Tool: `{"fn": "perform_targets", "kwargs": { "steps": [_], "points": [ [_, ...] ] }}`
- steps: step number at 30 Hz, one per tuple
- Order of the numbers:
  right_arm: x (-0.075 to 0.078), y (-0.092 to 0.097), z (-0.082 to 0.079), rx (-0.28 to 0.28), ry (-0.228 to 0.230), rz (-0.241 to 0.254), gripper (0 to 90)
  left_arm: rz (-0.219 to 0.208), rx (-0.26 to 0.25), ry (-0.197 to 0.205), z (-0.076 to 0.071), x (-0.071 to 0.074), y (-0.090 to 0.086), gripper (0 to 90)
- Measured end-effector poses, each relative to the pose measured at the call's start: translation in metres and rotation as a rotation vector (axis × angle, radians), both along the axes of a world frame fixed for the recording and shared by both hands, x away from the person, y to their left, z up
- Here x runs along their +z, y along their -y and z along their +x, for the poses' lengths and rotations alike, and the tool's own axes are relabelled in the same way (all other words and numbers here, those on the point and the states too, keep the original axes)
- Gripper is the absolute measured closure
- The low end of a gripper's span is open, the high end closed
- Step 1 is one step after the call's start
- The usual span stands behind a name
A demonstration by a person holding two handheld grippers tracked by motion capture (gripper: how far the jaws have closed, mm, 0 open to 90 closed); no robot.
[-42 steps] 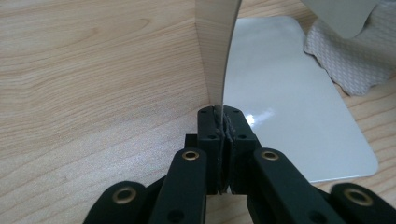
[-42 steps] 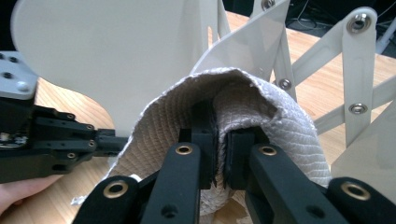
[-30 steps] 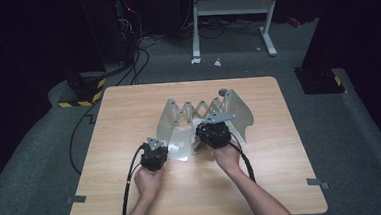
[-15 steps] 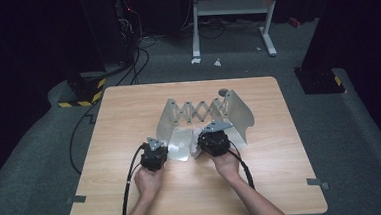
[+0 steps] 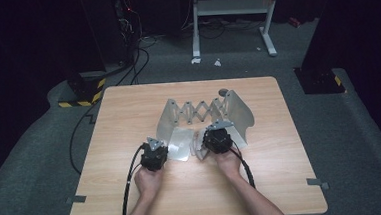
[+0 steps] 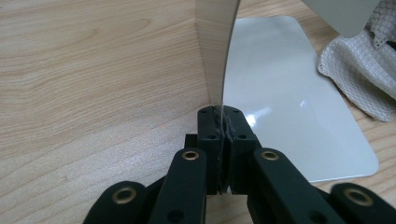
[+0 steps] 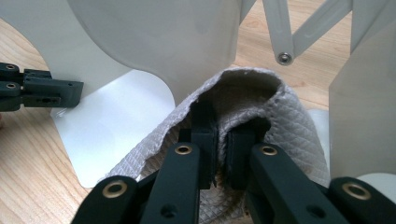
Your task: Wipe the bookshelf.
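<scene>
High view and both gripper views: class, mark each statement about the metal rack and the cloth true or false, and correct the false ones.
1. The left gripper is shut on the thin edge of an upright white panel. True.
2. The right gripper holds a grey quilted cloth. True: cloth lies between its jaws and drapes over them.
3. The rack stands on the floor beside the table. False: it stands on the wooden table.
4. The rack's two side panels are joined by a scissor lattice. True.
5. The cloth is bright red. False: it is grey.
6. The two grippers touch each other. False: in the high view they are apart, one at each side panel.
</scene>
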State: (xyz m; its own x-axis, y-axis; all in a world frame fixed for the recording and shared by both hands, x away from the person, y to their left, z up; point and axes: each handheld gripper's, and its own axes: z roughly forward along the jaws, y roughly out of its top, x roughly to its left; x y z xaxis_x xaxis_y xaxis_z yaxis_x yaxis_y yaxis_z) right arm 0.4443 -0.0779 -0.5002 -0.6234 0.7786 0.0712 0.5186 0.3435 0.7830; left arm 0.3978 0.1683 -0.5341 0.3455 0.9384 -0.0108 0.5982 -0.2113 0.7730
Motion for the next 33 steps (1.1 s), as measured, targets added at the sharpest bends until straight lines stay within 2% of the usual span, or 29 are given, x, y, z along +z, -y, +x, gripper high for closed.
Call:
{"fn": "perform_targets", "kwargs": {
  "steps": [6, 12, 13, 15, 16, 17, 18, 20, 24, 27, 33],
  "points": [
    [-0.007, 0.001, -0.02, 0.045, -0.003, -0.027, 84.4, -0.001, 0.0, 0.0, 0.0, 0.0, 0.0, 86.4],
    [-0.011, 0.008, -0.044, 0.065, 0.006, -0.013, 81.8, 0.002, 0.002, 0.002, 0.0, 0.0, 0.0, 86.4],
    [-0.011, 0.008, -0.044, 0.065, 0.006, -0.013, 81.8, 0.002, 0.002, 0.002, 0.0, 0.0, 0.0, 86.4],
    [-0.013, 0.01, -0.048, 0.066, 0.006, -0.01, 76.1, 0.001, 0.002, 0.003, 0.0, 0.0, 0.001, 86.4],
    [-0.015, 0.01, -0.05, 0.065, -0.003, -0.017, 67.7, 0.002, 0.002, 0.002, 0.0, 0.0, 0.001, 86.4],
    [-0.015, 0.01, -0.05, 0.065, -0.003, -0.017, 67.7, 0.003, 0.001, 0.003, 0.0, 0.0, 0.0, 86.4],
    [-0.016, 0.011, -0.051, 0.062, -0.006, -0.014, 63.8, 0.001, 0.002, 0.002, 0.0, 0.0, 0.0, 86.3],
    [-0.012, 0.016, -0.056, 0.068, 0.002, 0.005, 56.5, 0.001, 0.002, 0.003, 0.0, 0.0, 0.0, 86.3],
    [-0.003, 0.022, -0.065, 0.087, 0.024, 0.012, 52.8, 0.001, 0.004, 0.003, 0.0, 0.0, 0.0, 86.4],
    [-0.001, 0.027, -0.068, 0.093, 0.024, 0.008, 51.9, 0.0, 0.003, 0.002, 0.0, 0.0, 0.0, 86.4],
    [0.005, 0.047, -0.073, 0.084, 0.023, 0.048, 50.3, -0.001, 0.002, 0.001, 0.0, 0.0, 0.0, 86.2]
  ]
}}
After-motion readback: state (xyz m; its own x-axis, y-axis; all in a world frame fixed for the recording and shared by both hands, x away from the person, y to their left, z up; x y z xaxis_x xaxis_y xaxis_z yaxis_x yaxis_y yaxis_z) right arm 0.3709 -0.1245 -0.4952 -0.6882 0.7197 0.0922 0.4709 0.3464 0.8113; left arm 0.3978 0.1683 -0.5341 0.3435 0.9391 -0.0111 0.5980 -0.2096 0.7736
